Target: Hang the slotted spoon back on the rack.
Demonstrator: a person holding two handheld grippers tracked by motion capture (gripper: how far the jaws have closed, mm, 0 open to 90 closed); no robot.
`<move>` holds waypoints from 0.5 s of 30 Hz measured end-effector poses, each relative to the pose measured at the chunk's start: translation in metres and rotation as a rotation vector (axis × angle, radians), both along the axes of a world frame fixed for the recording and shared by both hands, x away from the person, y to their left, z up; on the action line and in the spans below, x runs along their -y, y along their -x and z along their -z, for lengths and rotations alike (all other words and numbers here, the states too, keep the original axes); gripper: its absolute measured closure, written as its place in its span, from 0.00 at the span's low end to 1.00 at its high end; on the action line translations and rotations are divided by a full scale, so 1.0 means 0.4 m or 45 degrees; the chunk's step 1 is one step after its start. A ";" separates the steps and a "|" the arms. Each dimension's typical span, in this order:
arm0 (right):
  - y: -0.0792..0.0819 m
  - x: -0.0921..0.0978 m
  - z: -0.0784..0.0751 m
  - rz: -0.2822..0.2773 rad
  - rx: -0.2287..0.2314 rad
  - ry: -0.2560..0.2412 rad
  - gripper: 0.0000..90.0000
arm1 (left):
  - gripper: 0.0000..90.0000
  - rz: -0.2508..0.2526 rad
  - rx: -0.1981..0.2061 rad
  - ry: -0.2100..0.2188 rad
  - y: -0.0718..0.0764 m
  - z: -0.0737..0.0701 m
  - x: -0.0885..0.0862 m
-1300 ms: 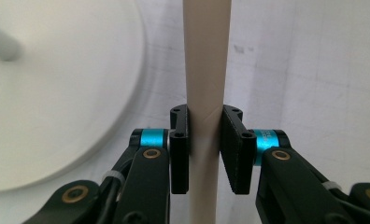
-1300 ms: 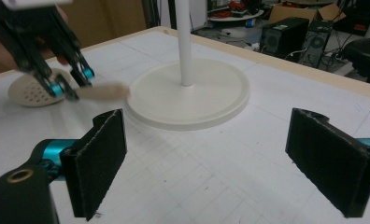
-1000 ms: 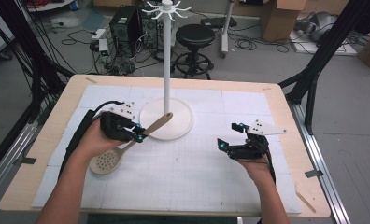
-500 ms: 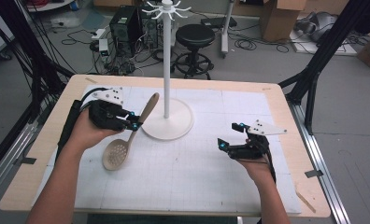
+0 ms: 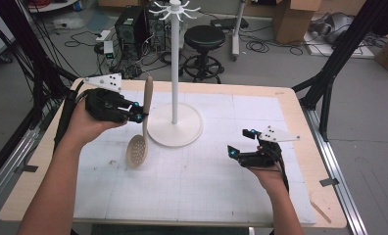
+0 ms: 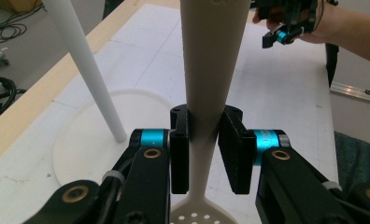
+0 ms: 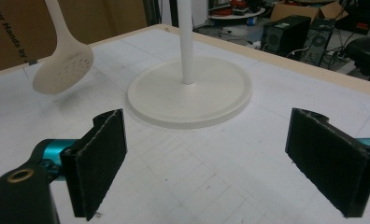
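A beige slotted spoon [image 5: 142, 128] hangs nearly upright above the table's left half, bowl [image 7: 64, 71] down and off the surface. My left gripper [image 5: 139, 112] is shut on its handle [image 6: 206, 88], the two pads pressed to either side. A white hook stand [image 5: 175, 63] rises from a round base [image 5: 182, 129] just right of the spoon; its pole [image 6: 87, 74] is close to my left jaws. My right gripper [image 5: 241, 142] rests low over the table's right half, open, with nothing between its pads [image 7: 101, 158].
A white gridded mat [image 5: 206, 181] covers the wooden table [image 5: 300, 127]. Behind the far edge stand a black stool [image 5: 204, 39], computer cases [image 5: 133, 24] and cables. Black frame legs [image 5: 339, 58] flank the table at right and left.
My left gripper has lifted and turned the spoon from a slant to almost vertical, raising its bowl off the mat. The right gripper has stayed in place.
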State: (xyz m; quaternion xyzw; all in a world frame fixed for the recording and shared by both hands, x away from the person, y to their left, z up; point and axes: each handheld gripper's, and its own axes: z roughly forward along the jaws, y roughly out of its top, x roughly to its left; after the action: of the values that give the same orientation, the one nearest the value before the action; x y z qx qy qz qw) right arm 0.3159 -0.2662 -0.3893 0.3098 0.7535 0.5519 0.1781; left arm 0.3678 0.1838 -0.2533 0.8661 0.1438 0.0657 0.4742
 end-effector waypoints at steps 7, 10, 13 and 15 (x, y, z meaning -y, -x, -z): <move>0.000 -0.001 0.001 -0.001 -0.007 -0.004 0.13 | 0.83 -0.021 0.012 0.048 -0.023 -0.065 0.001; 0.000 -0.002 0.001 -0.002 -0.012 -0.007 0.13 | 0.83 -0.048 0.024 0.049 -0.035 -0.100 0.006; 0.000 0.000 0.001 -0.002 -0.007 -0.006 0.13 | 0.83 -0.064 0.042 0.039 -0.050 -0.136 0.014; 0.000 0.000 0.001 -0.001 -0.008 -0.007 0.13 | 0.83 -0.080 0.048 0.034 -0.061 -0.157 0.021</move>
State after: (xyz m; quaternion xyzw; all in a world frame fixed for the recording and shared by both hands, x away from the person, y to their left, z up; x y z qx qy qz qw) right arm 0.3161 -0.2662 -0.3899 0.3115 0.7527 0.5532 0.1747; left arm 0.3921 0.1755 -0.1906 0.8534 0.1628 0.0952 0.4860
